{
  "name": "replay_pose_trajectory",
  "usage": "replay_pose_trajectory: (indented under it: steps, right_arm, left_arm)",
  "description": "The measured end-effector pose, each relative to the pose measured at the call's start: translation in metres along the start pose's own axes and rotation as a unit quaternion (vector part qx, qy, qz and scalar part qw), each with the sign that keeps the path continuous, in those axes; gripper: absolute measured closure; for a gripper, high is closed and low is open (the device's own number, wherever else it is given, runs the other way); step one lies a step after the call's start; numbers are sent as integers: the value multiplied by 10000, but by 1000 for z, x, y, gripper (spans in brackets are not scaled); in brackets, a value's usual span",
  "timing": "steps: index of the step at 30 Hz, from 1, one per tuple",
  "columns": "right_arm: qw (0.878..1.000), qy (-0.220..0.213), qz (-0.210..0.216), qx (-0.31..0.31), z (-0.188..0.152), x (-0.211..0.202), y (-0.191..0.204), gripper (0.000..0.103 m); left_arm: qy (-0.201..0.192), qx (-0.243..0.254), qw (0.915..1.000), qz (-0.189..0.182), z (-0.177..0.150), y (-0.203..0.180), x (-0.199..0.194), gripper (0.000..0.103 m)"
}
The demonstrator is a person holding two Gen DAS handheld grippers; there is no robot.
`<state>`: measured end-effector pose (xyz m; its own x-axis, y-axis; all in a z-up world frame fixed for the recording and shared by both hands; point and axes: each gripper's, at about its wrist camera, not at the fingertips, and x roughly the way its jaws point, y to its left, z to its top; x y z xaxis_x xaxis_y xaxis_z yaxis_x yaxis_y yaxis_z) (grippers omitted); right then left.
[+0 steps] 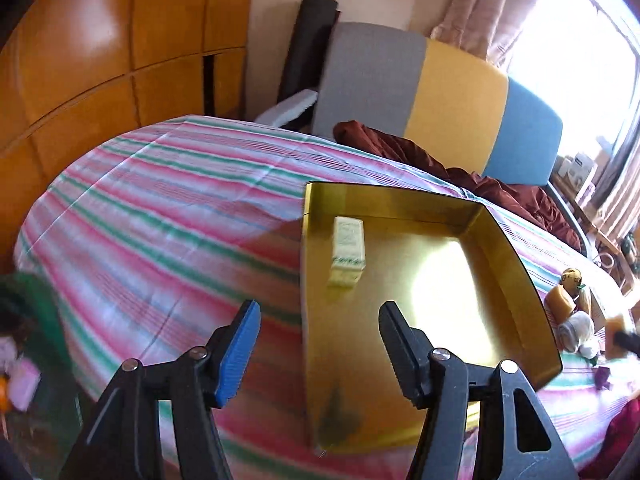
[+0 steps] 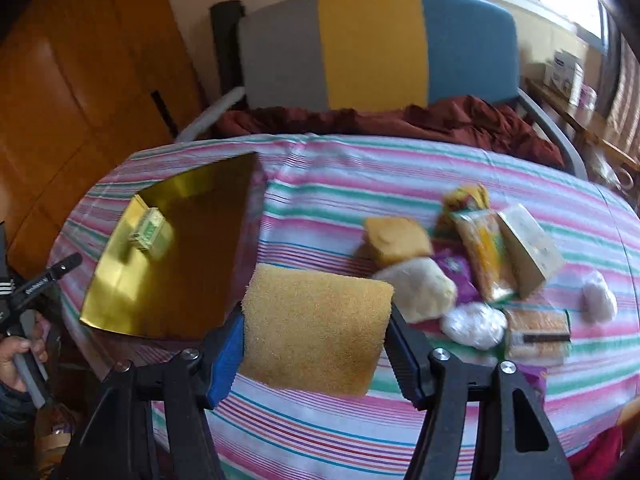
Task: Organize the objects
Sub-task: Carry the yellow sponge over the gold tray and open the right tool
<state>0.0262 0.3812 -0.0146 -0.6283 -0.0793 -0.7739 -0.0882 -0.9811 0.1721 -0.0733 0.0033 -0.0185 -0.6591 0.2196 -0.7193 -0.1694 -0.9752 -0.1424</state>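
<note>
A gold tray (image 1: pixel 520 276) lies on the striped bedspread, with one small cream box (image 1: pixel 349 244) inside near its far left corner. My left gripper (image 1: pixel 320 348) is open and empty, straddling the tray's left wall near its front. In the right wrist view the same tray (image 2: pixel 120 300) sits at the left with the box (image 2: pixel 149 232) in it. My right gripper (image 2: pixel 316 344) is shut on a yellow sponge (image 2: pixel 316 328), held above the bed just right of the tray. The left gripper (image 2: pixel 48 276) shows at that view's left edge.
A pile of items lies right of the tray: a tan block (image 2: pixel 396 242), a pale roll (image 2: pixel 420 288), snack packets (image 2: pixel 484 256), a cream box (image 2: pixel 528 248), white wrapped lumps (image 2: pixel 474 324). A crumpled maroon blanket (image 2: pixel 460 120) and a grey-yellow-blue headboard (image 2: pixel 372 48) stand behind. A wooden wardrobe (image 1: pixel 100 60) is left.
</note>
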Motion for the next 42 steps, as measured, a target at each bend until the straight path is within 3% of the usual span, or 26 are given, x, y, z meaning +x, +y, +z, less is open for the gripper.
replay_pose_trajectory:
  steps: [5,11,15,19,22,29,35,42]
  right_arm:
    - [9944,231,661,-794,25,41,94,38]
    - [9817,1083,1093,-1119,21,122,178,37]
    - [9757,1405,1254,-1118,8,155,207,35]
    - [9666,1570,1765,-992,-1,169,222,28]
    - [9608,1555,2142,-829,-6,170,223,16]
    - [9660,1269,2196,-505,-6,141,194,15]
    - [9830,709,1655,-367,-2,95,134,15]
    - [9960,374,774,236,-7,50,39,15]
  left_arm:
    - [-106,-145,9998,67,-16,19,-20,40]
    - [-96,-357,9993,109,-29,38,-28,38]
    - [-93,-457,9988,113,-31,44,-28,37]
    - [-107,-487,9986,156,-32,47,-27,37]
    - [-146,-460,9986,205,-33,46,-28,35]
    - [-179,-282,9992,200,-34,33,-31,34]
    - [-158,70,9998,-85,-35,5,-32,33]
    - [49,707,9950,-702,-35,-51,-27,32]
